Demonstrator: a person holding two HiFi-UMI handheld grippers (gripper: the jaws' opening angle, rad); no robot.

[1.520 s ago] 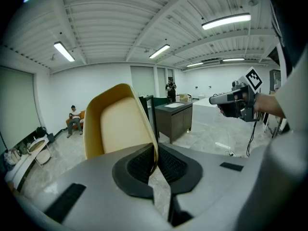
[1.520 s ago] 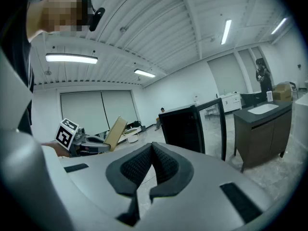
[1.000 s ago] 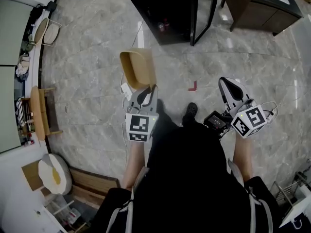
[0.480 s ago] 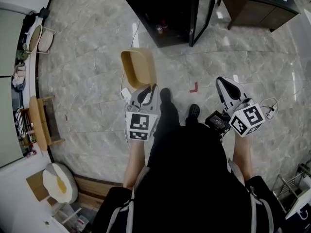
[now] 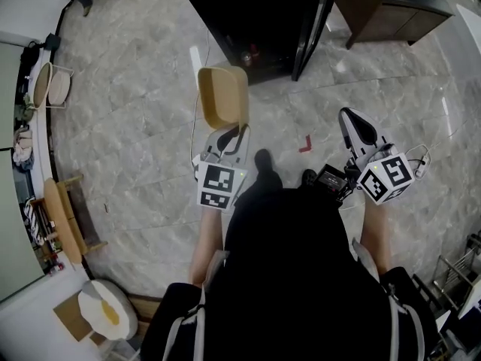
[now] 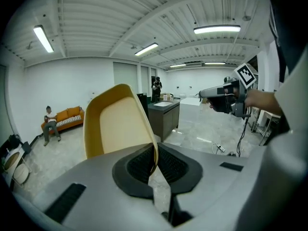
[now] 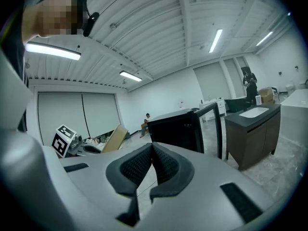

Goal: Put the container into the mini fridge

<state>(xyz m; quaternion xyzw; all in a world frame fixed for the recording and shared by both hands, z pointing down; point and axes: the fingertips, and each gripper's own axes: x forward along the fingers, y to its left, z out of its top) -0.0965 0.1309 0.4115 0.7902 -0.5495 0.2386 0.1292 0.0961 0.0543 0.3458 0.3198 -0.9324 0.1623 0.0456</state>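
A tan, tray-like container (image 5: 222, 96) hangs above the marble floor, and my left gripper (image 5: 229, 136) is shut on its near rim. In the left gripper view the container (image 6: 115, 124) stands up from the closed jaws, its hollow side facing the camera. The black mini fridge (image 5: 255, 13) stands ahead with its door (image 5: 314, 21) swung open. In the right gripper view the fridge (image 7: 175, 129) is straight ahead. My right gripper (image 5: 353, 126) is shut with nothing in it, held to the right of the container.
A dark cabinet with a white sink (image 5: 391, 2) stands right of the fridge. A red tape mark (image 5: 305, 144) lies on the floor. Wooden stools (image 5: 64, 224) and clutter line the left wall. A cable (image 5: 197, 89) trails on the floor by the fridge.
The person has stepped toward the fridge, which now lies closer in the head view. My left gripper and the container have moved forward with it. Both grippers keep their states.
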